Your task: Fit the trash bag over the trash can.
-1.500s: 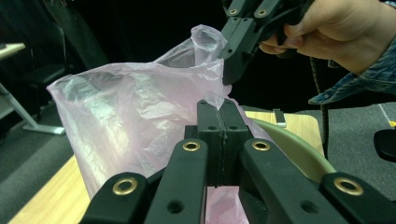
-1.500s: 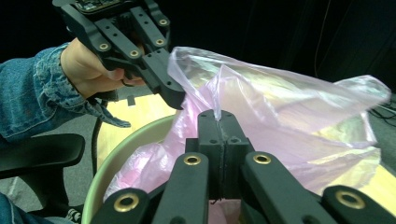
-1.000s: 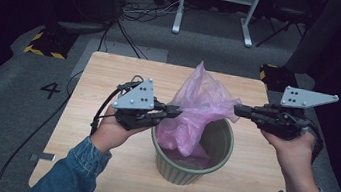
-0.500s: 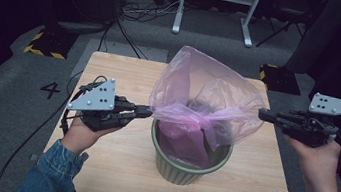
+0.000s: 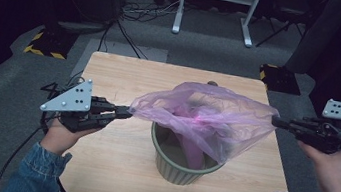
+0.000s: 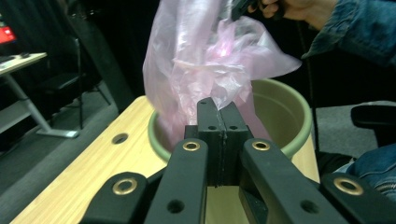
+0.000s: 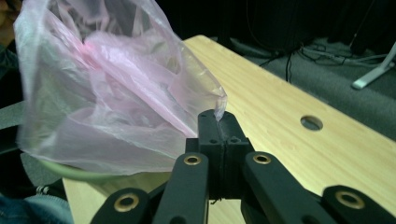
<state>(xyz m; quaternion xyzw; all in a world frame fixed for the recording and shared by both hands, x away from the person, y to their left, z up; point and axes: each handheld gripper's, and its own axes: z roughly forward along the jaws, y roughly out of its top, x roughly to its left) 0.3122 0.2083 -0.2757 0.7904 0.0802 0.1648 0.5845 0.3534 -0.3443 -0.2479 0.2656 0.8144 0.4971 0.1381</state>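
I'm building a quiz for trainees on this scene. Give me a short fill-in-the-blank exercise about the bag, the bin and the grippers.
1. The stretched plastic bag is ____ in colour.
2. Part of the bag hangs down into a round ____ bin.
3. The left gripper and the right gripper are each ____ on an edge of the bag.
4. The bin stands on a ____ table.

Missing words: pink; green; shut; wooden
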